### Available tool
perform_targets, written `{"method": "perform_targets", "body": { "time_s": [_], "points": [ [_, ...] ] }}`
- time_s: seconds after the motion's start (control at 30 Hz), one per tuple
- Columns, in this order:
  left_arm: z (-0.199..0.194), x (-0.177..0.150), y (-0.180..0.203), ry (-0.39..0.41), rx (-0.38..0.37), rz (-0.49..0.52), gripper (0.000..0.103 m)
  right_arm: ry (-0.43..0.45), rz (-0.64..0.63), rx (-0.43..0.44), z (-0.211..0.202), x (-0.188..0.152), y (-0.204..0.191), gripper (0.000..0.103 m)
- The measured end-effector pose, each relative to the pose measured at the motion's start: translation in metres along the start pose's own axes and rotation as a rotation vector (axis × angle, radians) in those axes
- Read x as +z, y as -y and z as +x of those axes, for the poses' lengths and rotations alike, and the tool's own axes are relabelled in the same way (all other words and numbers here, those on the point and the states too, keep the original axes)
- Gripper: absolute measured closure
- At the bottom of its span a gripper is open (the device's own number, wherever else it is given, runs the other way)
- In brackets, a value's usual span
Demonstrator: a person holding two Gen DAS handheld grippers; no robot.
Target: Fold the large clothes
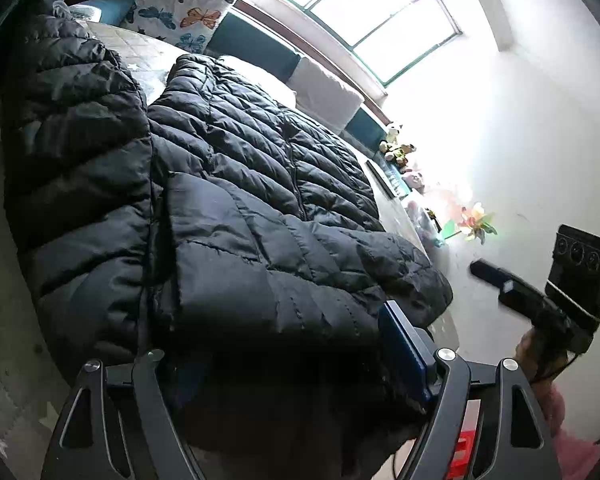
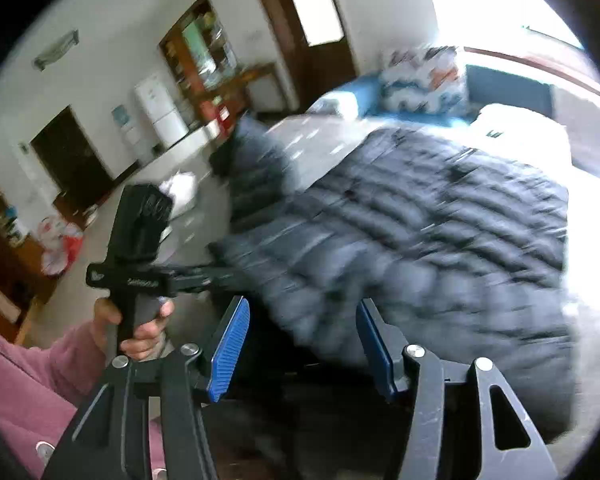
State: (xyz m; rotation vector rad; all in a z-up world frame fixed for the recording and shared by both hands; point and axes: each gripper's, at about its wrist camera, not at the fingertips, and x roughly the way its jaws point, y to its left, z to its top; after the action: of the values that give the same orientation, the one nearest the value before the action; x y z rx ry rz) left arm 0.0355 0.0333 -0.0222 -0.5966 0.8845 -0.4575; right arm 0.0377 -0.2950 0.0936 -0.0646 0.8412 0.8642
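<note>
Black puffer jacket (image 1: 236,208) on bed (image 1: 140,44) (butterfly pillow (image 1: 180,10) nr window)

black quilted puffer jacket (image 1: 228,200) spread flat on bed

Daylight pours in from the window (image 1: 356,4) and burns the wall beside it to white glare. The black jacket (image 1: 236,200) is sharp in the left wrist view, its near hem sunk in deep shadow. The right wrist view is smeared by motion blur, the bed (image 2: 580,240) overexposed. Both pictures bend at the edges, with dark corners.
</note>
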Motion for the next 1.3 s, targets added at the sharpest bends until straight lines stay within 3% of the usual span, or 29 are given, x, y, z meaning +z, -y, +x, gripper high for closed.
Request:
{"method": "perform_targets", "body": {
  "time_s": [0.07,0.1,0.13,0.2,0.3,0.4,0.47,0.57,0.73,0.83,1.0,1.1,1.23,1.3],
  "points": [
    [0.004,0.006,0.0,0.011,0.01,-0.001,0.021,0.038,0.022,-0.105,-0.015,0.001,0.023,0.042],
    [0.005,0.009,0.0,0.019,0.024,0.001,0.028,0.041,0.033,-0.148,-0.019,0.001,0.032,0.041],
    [0.006,0.012,0.002,0.026,0.04,0.01,0.043,0.036,0.047,-0.196,-0.02,0.0,0.044,0.041],
    [0.01,0.02,0.006,0.031,0.077,0.026,0.058,0.023,0.084,-0.282,-0.019,-0.007,0.068,0.041],
    [0.012,0.039,0.017,0.059,0.112,0.065,0.076,0.005,0.129,-0.354,-0.011,-0.021,0.092,0.041],
    [0.008,0.056,0.041,0.127,0.156,0.17,0.082,-0.004,0.181,-0.366,-0.006,-0.038,0.109,0.041],
    [0.008,0.061,0.046,0.156,0.216,0.216,0.082,0.003,0.199,-0.34,-0.008,-0.047,0.113,0.041],
    [0.02,0.058,0.021,0.118,0.302,0.169,0.082,-0.03,0.207,-0.31,0.005,-0.065,0.117,0.041],
    [0.038,0.043,-0.025,0.014,0.273,0.045,0.081,-0.092,0.161,-0.31,0.031,-0.085,0.114,0.041],
    [0.036,0.046,-0.024,0.014,0.267,0.057,0.081,-0.113,0.166,-0.298,0.019,-0.069,0.112,0.041],
    [0.029,0.048,-0.023,0.003,0.256,0.061,0.08,-0.041,0.104,-0.334,0.003,-0.031,0.108,0.041],
    [0.014,0.052,-0.021,0.02,0.256,0.047,0.072,-0.047,0.13,-0.309,0.023,-0.023,0.121,0.041],
    [-0.016,0.056,-0.015,0.077,0.292,0.068,0.053,-0.16,0.173,-0.31,0.069,-0.037,0.143,0.04],
    [-0.034,0.056,-0.01,0.117,0.32,0.087,0.051,-0.153,0.138,-0.337,0.07,-0.037,0.137,0.04]
  ]
}}
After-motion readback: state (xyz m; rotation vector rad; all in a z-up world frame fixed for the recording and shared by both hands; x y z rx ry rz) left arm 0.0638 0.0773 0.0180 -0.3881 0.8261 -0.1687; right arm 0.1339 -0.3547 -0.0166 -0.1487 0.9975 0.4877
